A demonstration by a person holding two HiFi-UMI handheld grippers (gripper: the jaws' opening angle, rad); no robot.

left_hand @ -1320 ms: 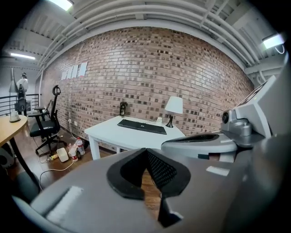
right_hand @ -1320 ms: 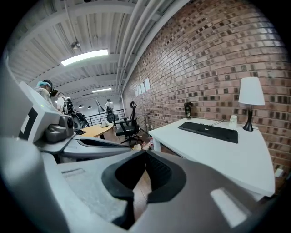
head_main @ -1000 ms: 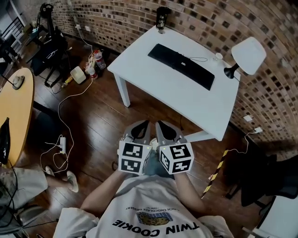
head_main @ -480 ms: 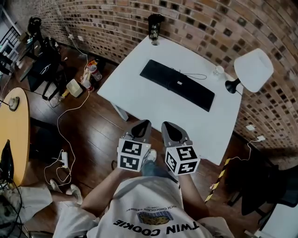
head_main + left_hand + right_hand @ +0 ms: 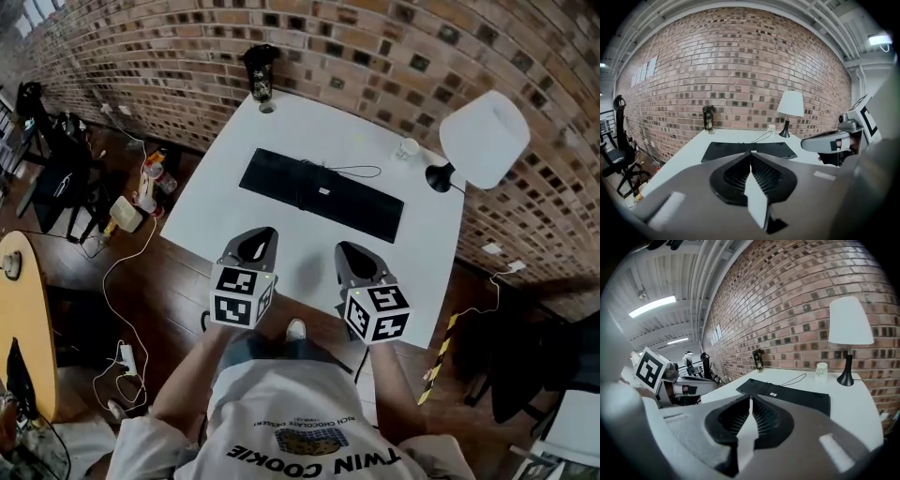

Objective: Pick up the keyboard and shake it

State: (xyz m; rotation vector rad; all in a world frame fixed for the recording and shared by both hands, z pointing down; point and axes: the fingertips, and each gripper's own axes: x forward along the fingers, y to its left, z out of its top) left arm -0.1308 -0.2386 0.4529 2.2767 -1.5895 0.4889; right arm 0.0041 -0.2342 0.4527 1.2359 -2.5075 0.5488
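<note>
step: approach; the flat black keyboard (image 5: 321,194) is not yet reached.
keyboard: laid flat mid-way on the white desk (image 5: 281,131), well apart from both tongs.
left tongs (image 5: 255,240): pressed together, empty, at the desk's near edge.
right tongs (image 5: 352,253): pressed together, empty.
advice: both should be spread first, then one keyboard end gripped by each.

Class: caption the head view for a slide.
Shut and empty, left gripper and right gripper hover over the edge of the white table, short of the black keyboard.
</note>
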